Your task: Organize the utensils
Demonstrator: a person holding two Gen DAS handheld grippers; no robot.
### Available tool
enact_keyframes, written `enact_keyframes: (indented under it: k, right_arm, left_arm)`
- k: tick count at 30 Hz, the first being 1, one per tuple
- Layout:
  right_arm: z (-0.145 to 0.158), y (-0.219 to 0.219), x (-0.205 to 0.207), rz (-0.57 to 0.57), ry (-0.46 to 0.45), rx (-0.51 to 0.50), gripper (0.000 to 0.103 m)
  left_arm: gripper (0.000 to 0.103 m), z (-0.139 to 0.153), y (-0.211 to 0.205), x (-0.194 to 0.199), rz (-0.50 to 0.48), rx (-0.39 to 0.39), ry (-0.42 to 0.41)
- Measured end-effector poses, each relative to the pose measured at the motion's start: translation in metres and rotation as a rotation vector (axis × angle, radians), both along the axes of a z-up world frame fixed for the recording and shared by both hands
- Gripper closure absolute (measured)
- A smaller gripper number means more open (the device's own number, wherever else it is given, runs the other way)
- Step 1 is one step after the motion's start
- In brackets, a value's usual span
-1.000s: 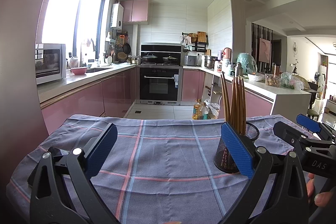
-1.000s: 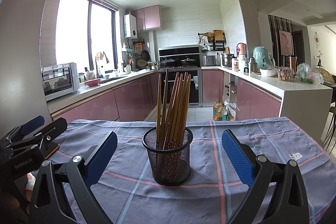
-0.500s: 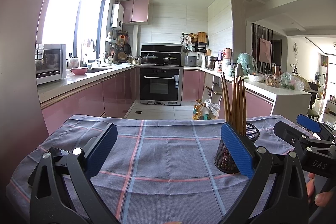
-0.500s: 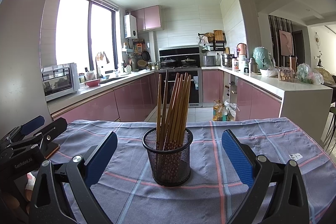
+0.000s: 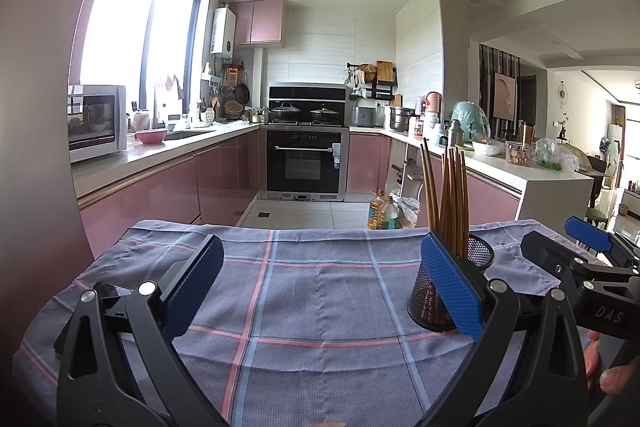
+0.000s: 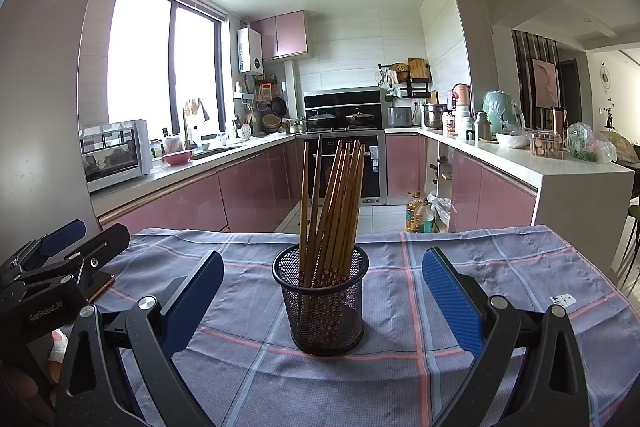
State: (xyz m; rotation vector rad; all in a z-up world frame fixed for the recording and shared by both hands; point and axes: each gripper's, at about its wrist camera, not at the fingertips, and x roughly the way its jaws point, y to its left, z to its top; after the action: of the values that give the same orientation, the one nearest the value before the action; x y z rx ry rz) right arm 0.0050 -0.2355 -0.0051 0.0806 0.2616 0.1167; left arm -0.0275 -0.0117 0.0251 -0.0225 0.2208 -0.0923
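While both tools hover level above the cloth, the scene reads:
Left gripper (image 5: 320,283): spread wide, nothing between its blue pads, pointing over the plaid tablecloth (image 5: 312,299).
Right gripper (image 6: 322,291): spread wide, level, flanking the holder without touching it.
Mesh holder (image 6: 324,311): upright on the tablecloth, between the right pads.
Chopsticks (image 6: 332,203): standing bundled in the holder, leaning slightly.

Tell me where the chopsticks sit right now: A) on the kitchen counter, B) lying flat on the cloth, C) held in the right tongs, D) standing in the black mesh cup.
D: the chopsticks stand bundled in the black mesh cup on the plaid cloth, between the open right tongs, which touch nothing.
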Motion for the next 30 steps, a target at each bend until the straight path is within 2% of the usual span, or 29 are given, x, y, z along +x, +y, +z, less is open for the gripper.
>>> enact_keyframes:
  k: [30]
  right_arm:
    - [-0.0025,-0.0009,0.0001,-0.004,0.004,0.002,0.007]
  left_arm:
    - [0.006,-0.0015,-0.0038,-0.0010,0.007,0.005,-0.001]
